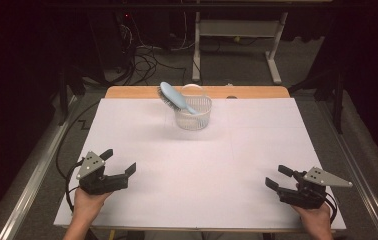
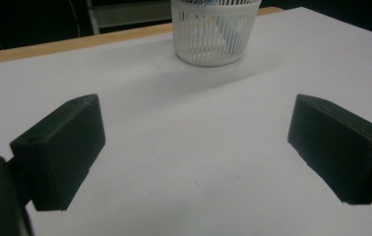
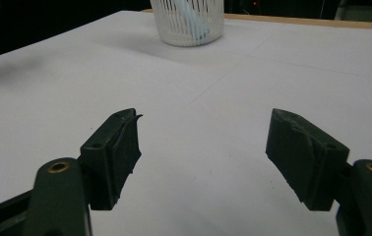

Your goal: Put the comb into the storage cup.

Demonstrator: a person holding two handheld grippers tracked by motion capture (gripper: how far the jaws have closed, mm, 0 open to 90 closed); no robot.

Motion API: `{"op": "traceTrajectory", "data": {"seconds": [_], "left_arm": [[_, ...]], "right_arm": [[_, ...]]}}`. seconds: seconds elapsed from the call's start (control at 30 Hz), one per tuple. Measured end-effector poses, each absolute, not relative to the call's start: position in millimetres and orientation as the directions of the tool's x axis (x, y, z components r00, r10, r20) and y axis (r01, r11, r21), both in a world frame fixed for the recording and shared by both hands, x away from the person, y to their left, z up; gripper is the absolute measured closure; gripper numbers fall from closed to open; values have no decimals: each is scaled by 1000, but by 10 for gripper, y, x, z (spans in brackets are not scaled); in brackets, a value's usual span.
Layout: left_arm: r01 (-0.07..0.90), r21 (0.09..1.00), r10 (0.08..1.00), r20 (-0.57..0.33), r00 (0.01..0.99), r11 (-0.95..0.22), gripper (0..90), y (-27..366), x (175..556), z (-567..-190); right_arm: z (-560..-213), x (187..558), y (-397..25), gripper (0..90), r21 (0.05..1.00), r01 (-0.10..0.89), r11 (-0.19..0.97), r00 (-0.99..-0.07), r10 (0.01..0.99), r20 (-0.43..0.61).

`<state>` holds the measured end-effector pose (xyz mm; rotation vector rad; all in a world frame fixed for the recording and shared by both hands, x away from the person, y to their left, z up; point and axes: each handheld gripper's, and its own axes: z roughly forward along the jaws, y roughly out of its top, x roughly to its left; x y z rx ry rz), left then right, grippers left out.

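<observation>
Both my left tool and right tool gape wide over the smooth white bench, far from the slatted plastic basket holding a glossy blue hairbrush.

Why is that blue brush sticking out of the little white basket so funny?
The blue hairbrush is too long for the white basket: its handle sits inside while the head leans out over the rim, tilted left. Both grippers, left and right, hang open, far from it.
</observation>
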<state>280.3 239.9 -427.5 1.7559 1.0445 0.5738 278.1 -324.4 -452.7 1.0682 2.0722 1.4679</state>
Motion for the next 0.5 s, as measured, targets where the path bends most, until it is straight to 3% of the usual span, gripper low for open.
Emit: {"op": "traceTrajectory", "data": {"seconds": [0.5], "left_arm": [[412,904,866,-114,486,-113,67,2509,2716,-4419]], "right_arm": [[-4518,2768,-3242,289,920,356,164,-639,761,112]]}}
